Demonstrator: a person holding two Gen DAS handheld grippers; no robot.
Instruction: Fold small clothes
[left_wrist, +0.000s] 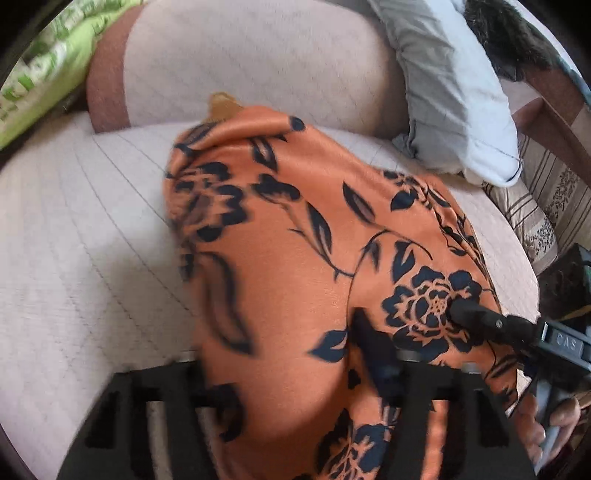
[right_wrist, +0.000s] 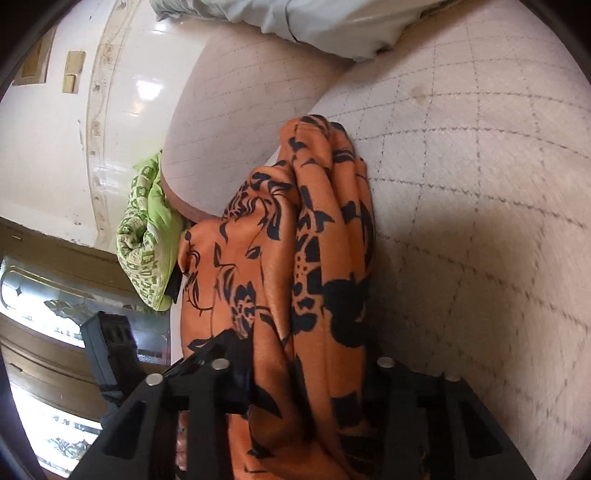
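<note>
Orange satin-like fabric printed with black flowers and leaves — the garment (left_wrist: 295, 229) — lies bunched on the seat of a pale quilted sofa (left_wrist: 74, 240), its far end reaching the foot of the backrest.

Left wrist view, left to right: a green patterned cushion (left_wrist: 48, 70) sits at the upper left beside the sofa's brown-edged backrest. The garment occupies the centre and drapes down over the left gripper (left_wrist: 291, 373). One dark finger shows through the middle of the cloth; the other finger is hidden under the fabric. Cloth lies between the jaws, which stand partly closed, but whether the pads actually press on it cannot be told. To the right, the right gripper (left_wrist: 458, 310) enters from the frame edge, its tip resting on a black flower print. A grey-white pillow (left_wrist: 454, 110) leans against the backrest at upper right, with a striped cushion (left_wrist: 535, 206) below it and a person's hand (left_wrist: 557, 421) at the lower right corner.

Right wrist view, left to right: a white tiled wall (right_wrist: 55, 147) and the green cushion (right_wrist: 144, 247) fill the left side. The garment (right_wrist: 295, 258) runs as a gathered, pleated band from the sofa back down into the right gripper (right_wrist: 310, 365). Folds of cloth pass between both fingers — the jaws are narrowed around the band, with fabric against the left finger. The quilted seat (right_wrist: 480, 221) fills the right.
</note>
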